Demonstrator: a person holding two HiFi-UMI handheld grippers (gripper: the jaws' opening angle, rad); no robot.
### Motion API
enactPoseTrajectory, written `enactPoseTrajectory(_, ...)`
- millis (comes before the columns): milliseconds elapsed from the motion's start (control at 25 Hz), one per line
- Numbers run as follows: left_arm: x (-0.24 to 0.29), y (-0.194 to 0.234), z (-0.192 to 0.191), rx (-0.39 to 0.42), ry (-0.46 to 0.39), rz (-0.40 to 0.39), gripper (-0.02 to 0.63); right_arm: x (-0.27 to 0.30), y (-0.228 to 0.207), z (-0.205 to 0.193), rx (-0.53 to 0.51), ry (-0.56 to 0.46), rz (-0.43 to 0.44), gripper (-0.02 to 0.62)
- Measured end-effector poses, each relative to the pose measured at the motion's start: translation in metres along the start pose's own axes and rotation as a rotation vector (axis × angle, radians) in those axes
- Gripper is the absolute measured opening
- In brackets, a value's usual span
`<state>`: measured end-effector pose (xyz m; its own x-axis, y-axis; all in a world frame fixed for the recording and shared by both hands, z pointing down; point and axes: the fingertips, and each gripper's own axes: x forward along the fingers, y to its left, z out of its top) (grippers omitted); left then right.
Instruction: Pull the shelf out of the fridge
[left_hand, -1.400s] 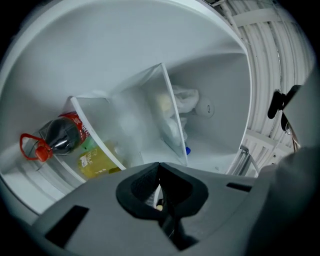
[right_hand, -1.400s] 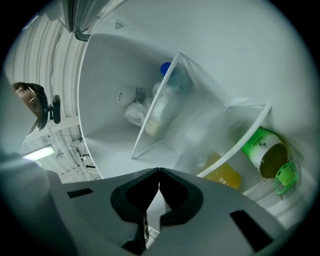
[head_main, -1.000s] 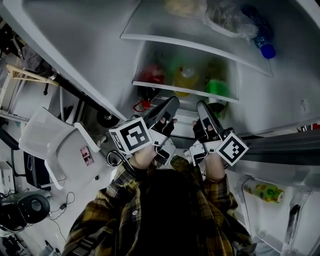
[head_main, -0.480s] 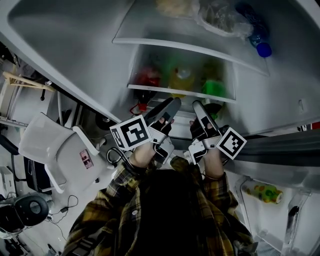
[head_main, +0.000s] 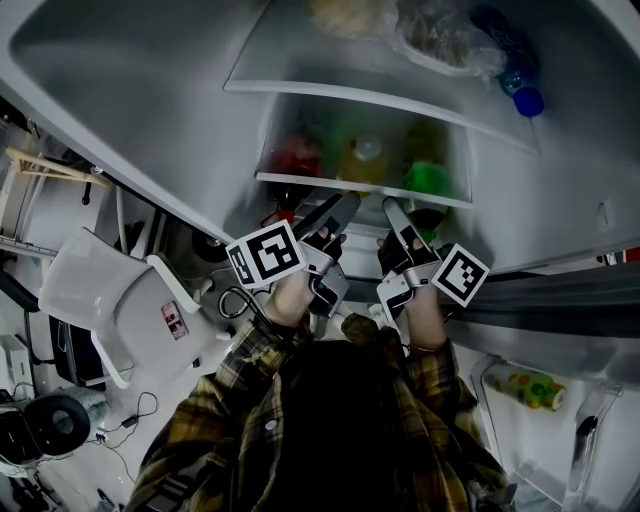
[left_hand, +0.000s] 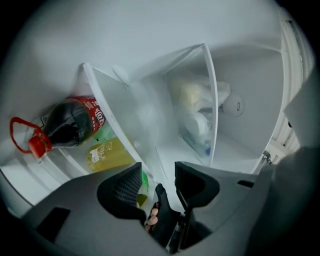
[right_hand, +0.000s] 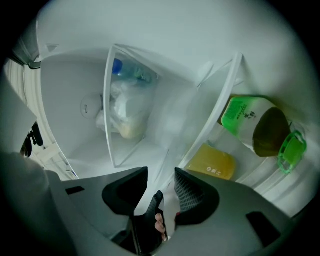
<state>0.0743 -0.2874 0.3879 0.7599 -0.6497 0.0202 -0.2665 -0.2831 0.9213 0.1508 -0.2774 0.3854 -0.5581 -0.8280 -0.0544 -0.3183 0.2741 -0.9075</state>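
Now we hold both grippers at the open fridge. The left gripper and the right gripper have just been opening, and their fingers stand apart with nothing pressed between them. The glass shelf sits inside the fridge, its front edge just beyond the fingertips. A dark bottle and a green-capped bottle lie beneath it.

Left gripper, right gripper jaws just opened, nothing gripped; both moved nearer shelf.
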Motion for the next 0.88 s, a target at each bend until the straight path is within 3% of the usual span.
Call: enactPoseTrajectory(880, 0.021, 0.044, 0.017, -0.02, -0.024, 0.091, 0.198, 0.025, -0.039, 0.006, 0.052, 0.013, -0.052, 0.156)
